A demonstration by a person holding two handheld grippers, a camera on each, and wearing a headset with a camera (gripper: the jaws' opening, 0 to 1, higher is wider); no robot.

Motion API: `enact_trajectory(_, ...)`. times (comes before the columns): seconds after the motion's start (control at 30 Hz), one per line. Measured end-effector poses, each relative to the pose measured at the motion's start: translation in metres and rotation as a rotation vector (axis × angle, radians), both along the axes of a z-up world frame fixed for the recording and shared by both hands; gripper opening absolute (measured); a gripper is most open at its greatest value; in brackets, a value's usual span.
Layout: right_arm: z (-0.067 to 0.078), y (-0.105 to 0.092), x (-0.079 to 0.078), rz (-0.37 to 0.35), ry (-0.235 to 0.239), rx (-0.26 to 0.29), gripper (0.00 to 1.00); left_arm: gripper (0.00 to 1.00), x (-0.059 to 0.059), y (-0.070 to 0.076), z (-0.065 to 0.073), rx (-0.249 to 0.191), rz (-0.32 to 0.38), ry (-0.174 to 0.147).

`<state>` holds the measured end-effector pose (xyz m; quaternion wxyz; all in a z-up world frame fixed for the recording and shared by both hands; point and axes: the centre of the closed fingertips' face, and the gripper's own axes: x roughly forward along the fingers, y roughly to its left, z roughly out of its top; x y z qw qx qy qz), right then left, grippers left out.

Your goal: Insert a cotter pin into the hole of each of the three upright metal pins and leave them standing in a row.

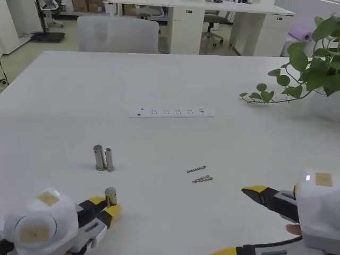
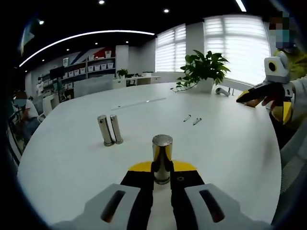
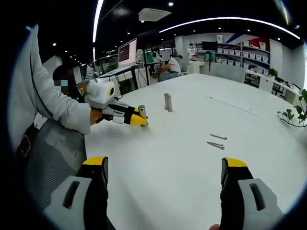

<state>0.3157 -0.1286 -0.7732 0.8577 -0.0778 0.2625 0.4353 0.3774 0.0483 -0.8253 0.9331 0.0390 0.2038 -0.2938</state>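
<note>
Two upright metal pins [image 1: 104, 158] stand close together on the white table, left of centre; they also show in the left gripper view [image 2: 110, 129] and the right gripper view [image 3: 167, 102]. A third upright pin [image 1: 110, 196] stands nearer me, with my left gripper [image 1: 107, 207] shut on it; its yellow-tipped jaws clasp the pin's base [image 2: 162, 153]. Two cotter pins [image 1: 199, 174] lie flat side by side in mid-table [image 2: 192, 119] [image 3: 217, 141]. My right gripper [image 1: 241, 220] hovers at the near right, wide open and holding nothing [image 3: 165, 165].
A white power strip [image 1: 171, 112] lies across the table's middle. A leafy plant [image 1: 308, 69] trails over the far right corner. A chair [image 1: 118, 34] stands behind the far edge, with desks beyond it.
</note>
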Motion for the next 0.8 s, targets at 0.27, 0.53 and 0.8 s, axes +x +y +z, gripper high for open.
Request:
enact_trajectory(0.27, 0.000, 0.005, -0.005, 0.013, -0.007, 0.004, 1.00, 0.10, -0.015, 0.007, -0.005, 0.022, 0.030, 0.002)
enact_trajectory(0.53, 0.003, 0.007, -0.005, 0.018, -0.016, 0.009, 1.00, 0.10, -0.016, 0.024, -0.009, 0.034, 0.151, -0.014)
enact_trajectory(0.8, 0.003, 0.006, -0.006, 0.017, -0.018, 0.005, 1.00, 0.10, -0.015, 0.030, -0.014, 0.004, 0.205, -0.004)
